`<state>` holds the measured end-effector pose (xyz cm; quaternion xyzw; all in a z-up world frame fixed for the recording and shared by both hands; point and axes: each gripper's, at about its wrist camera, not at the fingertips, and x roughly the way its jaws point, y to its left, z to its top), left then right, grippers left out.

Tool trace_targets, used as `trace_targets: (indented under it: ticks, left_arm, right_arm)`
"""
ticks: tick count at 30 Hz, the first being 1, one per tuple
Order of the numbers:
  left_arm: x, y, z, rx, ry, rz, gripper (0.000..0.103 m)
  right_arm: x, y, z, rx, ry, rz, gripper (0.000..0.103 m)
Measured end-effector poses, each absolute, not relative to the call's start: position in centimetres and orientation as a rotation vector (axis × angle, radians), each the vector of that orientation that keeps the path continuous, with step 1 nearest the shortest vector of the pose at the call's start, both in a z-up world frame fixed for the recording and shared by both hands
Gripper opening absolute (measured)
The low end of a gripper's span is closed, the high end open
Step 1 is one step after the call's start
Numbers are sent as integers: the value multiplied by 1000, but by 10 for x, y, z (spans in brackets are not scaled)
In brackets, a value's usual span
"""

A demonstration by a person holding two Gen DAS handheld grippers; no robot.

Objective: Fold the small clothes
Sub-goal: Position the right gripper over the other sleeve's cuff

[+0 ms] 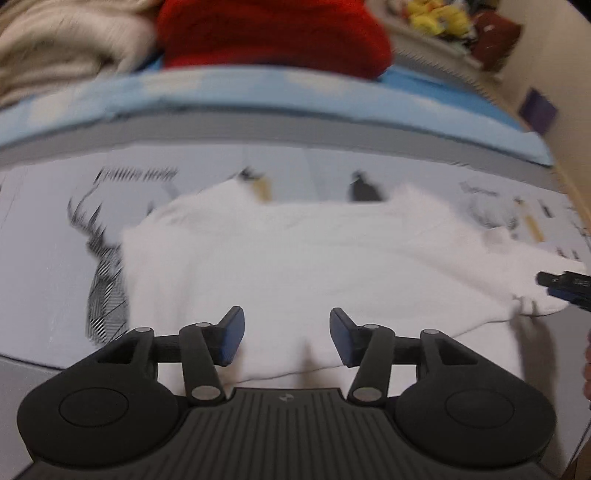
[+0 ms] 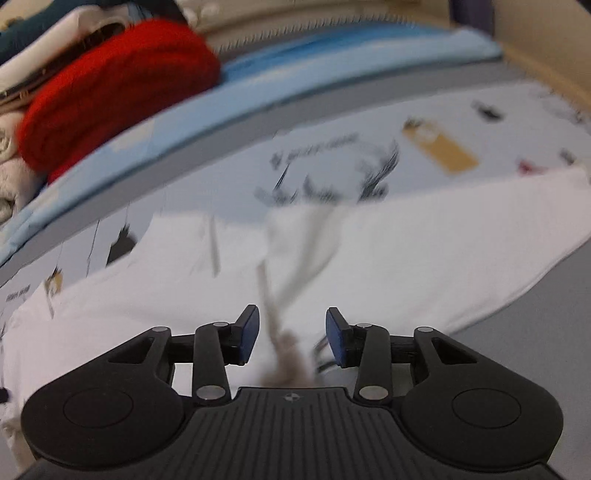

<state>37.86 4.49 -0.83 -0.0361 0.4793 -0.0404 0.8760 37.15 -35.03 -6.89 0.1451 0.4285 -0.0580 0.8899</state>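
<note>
One white garment (image 1: 295, 251) is seen spread across the printed sheet (image 1: 48, 258), flattened but only partly folded; further folds are judged to remain. Behind it one red knitted item (image 1: 273, 33) is stacked among pale folded cloth (image 1: 55, 48). The left gripper (image 1: 287, 334) is held part-open over the near hem, nothing between its pads. The right gripper (image 2: 291, 338) is likewise part-open; a loose strip of fabric (image 2: 295, 258) is seen between its jaws, unpinched.

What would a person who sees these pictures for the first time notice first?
Probably the white garment, spread across the pale printed surface and filling the middle of both views. Next, the bright red knitted bundle on the blue bedding behind. Near the camera, the left gripper and right gripper stand open above the cloth.
</note>
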Motion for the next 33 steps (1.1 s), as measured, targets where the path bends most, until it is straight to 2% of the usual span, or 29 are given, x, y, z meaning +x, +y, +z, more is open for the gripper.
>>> trace_targets:
  ticks: [6, 11, 21, 33]
  left_arm:
    - [374, 10, -2, -63, 955, -111, 56]
    - [375, 16, -5, -83, 973, -109, 57]
    - [380, 28, -8, -96, 986, -102, 60]
    - [386, 33, -13, -106, 1001, -85, 60]
  right_arm:
    - [359, -411, -78, 378, 879, -262, 46]
    - [340, -465, -86, 447, 873, -371, 57]
    - [316, -545, -118, 687, 847, -551, 57]
    - [304, -604, -137, 893, 617, -584, 53]
